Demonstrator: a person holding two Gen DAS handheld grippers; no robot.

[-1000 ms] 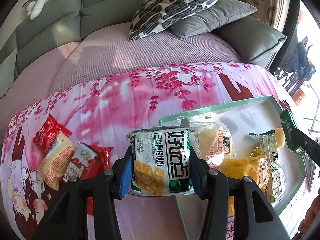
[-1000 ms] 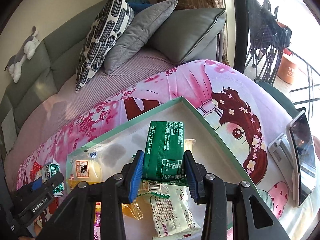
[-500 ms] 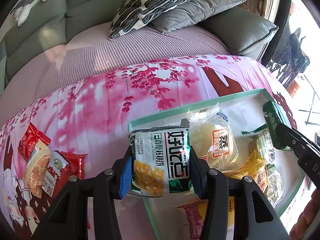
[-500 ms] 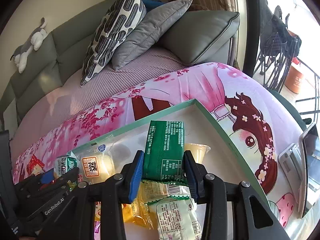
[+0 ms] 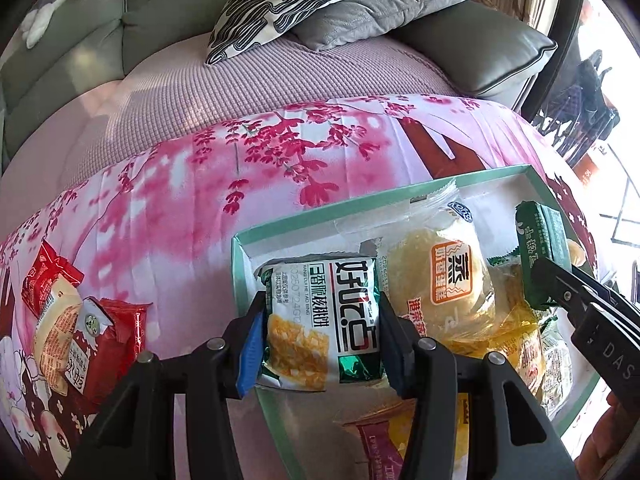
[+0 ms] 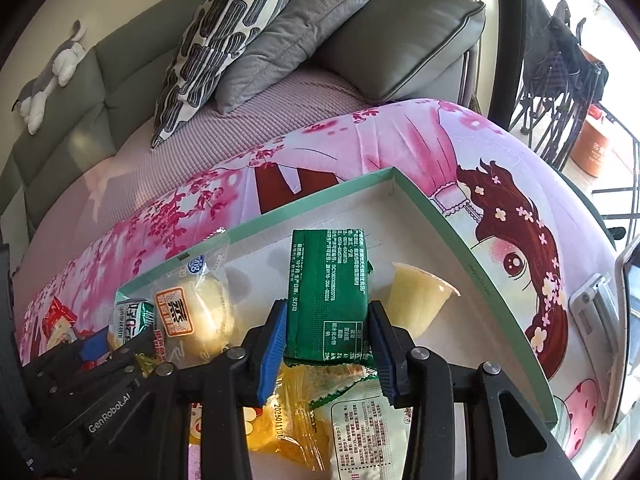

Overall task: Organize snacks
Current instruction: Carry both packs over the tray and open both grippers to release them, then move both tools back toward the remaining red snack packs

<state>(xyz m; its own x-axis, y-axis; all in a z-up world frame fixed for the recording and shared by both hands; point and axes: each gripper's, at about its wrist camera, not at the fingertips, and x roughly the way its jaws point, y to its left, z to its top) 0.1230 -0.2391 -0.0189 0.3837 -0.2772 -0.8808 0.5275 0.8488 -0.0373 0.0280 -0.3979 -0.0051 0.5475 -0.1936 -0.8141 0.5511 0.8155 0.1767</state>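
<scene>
green packet [image 6: 328,300] gripped, right tongs [image 6: 329,344] closed

My left black plastic two-finger gripper [image 5: 320,340] fills the lower middle of its frame: angular arms, round silver screws, blue ribbed pads [image 5: 250,354]. My right black gripper [image 6: 328,344] looks identical in its own view. White "GenRobot.AI" lettering marks the left body, lower left of the right view.

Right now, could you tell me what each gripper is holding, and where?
The left gripper, jaws opening, has a corn snack packet by its sides; the right gripper clamps a green packet by its sides.
</scene>
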